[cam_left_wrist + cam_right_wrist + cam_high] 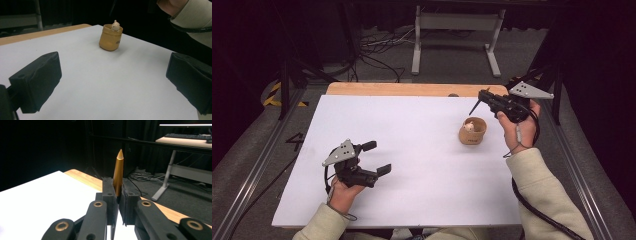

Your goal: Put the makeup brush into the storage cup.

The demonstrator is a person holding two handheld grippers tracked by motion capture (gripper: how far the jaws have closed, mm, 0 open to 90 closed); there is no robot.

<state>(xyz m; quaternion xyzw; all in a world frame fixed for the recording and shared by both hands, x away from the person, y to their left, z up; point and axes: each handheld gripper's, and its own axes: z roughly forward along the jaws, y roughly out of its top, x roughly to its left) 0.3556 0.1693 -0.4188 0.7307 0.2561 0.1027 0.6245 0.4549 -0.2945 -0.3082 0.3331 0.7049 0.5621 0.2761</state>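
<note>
Right hand-held gripper [484,96] clamped a gold pointed pen [118,171], raised just beyond the tan cup [472,131] on the counter [412,150]; left hand-held gripper [376,157] rested, jaws apart.

The white table [422,165] is evenly lit against dark, murky surroundings, with soft shadows and perhaps slight blur.

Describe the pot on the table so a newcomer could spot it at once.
On the white table, look to its right half, just below the right gripper that grips a gold pen. The pot is small, tan and round, with a pale figure peeking out.
</note>
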